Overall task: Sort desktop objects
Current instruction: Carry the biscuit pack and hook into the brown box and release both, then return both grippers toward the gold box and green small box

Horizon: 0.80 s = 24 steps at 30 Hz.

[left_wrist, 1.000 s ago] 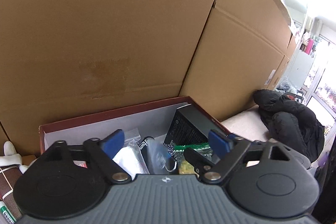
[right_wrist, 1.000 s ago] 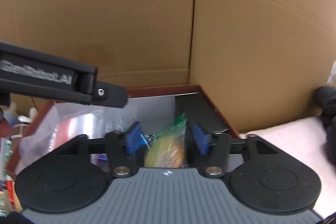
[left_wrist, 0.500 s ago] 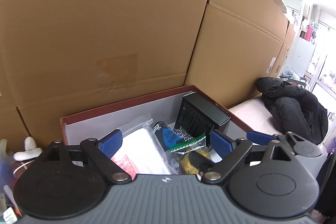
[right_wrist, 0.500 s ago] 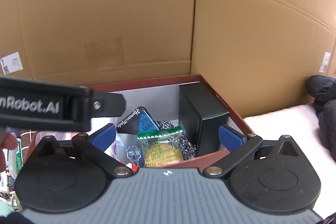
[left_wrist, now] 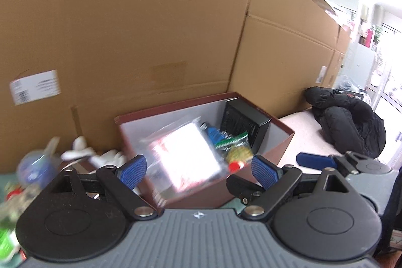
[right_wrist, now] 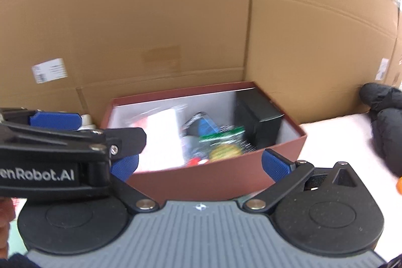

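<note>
- Left hand-held gripper (left_wrist: 198, 171) was spread, nothing between its blue pads.
- Right hand-held gripper (right_wrist: 199, 165) was also spread wide, empty.
- Green-topped yellow snack packet (right_wrist: 223, 148) lay inside the open dark-red cardboard box (right_wrist: 201, 182), beside an upright black carton (right_wrist: 258, 121).
- Box sat against big brown cardboard cartons (right_wrist: 150, 16).

- The right tool (right_wrist: 198, 165) has let go of the green-topped snack packet (right_wrist: 222, 145), now lying in the red box (right_wrist: 201, 182).
- Both tools have drawn back toward six o'clock.

"enRobot.AI" on left tongs (right_wrist: 125, 140) side.
</note>
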### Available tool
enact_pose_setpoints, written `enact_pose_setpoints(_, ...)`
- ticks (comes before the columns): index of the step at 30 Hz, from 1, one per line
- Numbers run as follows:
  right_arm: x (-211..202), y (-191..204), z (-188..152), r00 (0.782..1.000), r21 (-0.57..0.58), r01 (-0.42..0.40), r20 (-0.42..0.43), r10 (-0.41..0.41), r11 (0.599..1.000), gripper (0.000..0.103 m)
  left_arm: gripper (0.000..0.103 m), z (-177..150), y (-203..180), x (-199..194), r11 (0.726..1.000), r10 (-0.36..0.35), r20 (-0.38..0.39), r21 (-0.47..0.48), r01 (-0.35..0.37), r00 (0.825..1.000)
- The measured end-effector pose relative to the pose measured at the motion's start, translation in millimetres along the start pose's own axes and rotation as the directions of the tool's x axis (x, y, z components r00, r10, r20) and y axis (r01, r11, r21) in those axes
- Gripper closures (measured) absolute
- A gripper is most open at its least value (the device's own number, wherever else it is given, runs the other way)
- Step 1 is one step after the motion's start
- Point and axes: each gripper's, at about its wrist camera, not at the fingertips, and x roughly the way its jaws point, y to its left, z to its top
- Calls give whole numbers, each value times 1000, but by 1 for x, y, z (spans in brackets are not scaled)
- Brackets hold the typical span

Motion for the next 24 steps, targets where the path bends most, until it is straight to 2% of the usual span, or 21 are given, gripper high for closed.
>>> enact_pose_setpoints(5,-29,24,-22,987,50,-157,-16,158,986,2,9,-32,15,-52,999,49,31,-12,-49,998)
enact_pose_setpoints(9,-57,54,-42,971,0,-237,-18,237,972,2,9,-60,31,-92,995,91,62,-38,-89,994)
enact_pose_setpoints(12,-71,78,-56,951,-46,-308,-23,308,950,2,8,-81,49,-113,991,110,60,-81,-105,992)
enact_pose_setpoints(18,-79,119,-86,922,-162,-387,-50,384,908,2,8,-119,85,-130,976,174,37,-140,-167,984)
enact_pose_setpoints(22,-64,133,-101,912,-201,-410,-90,400,890,2,8,-137,105,-122,965,213,-14,-150,-213,977)
enact_pose_setpoints(24,-56,133,-106,906,-212,-423,-108,409,881,3,10,-139,108,-114,966,210,-29,-148,-212,977)
